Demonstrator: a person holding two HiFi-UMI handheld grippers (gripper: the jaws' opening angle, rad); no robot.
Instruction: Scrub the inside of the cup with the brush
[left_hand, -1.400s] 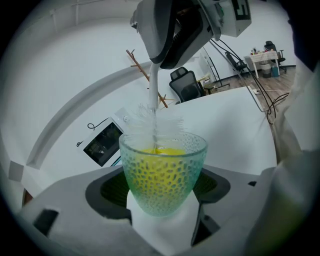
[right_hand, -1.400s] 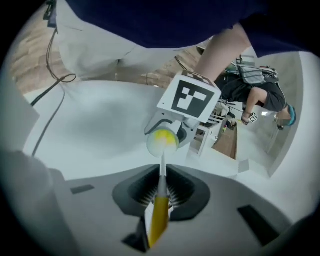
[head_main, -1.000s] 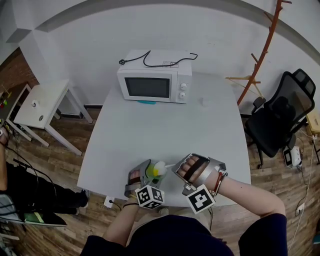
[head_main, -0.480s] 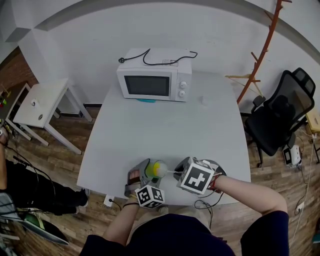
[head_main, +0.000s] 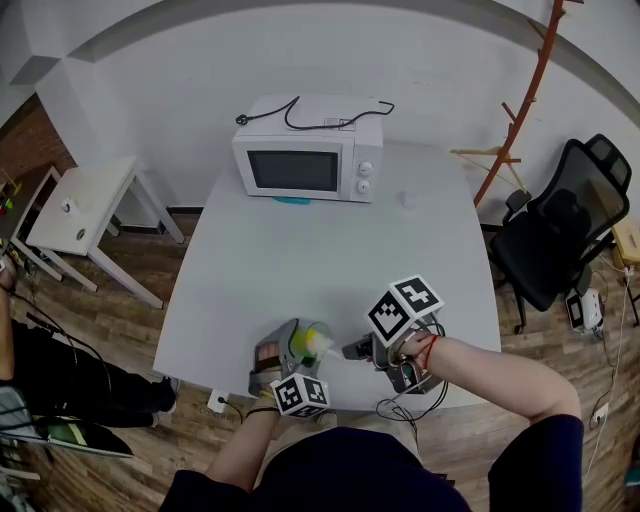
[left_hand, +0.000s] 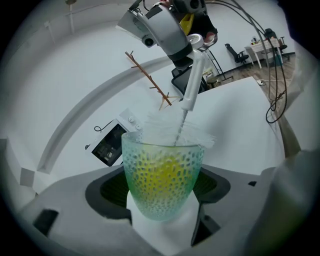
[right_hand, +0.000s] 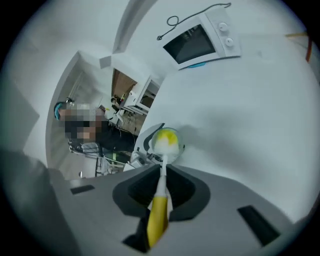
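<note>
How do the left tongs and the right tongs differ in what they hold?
The left tongs clamp the dotted green-yellow cup; the right tongs pinch the brush by its yellow handle. The left tongs' jaws stand wide apart around the cup; the right tongs' jaws are almost together. Both grip something.

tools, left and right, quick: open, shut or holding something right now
left tool: shut on the cup.
right tool: shut on the brush, bristles at the cup's mouth.

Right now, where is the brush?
In the head view's lower middle, the brush sits in the right hand-held gripper, bristles poking into the cup that the left hand-held gripper holds.
</note>
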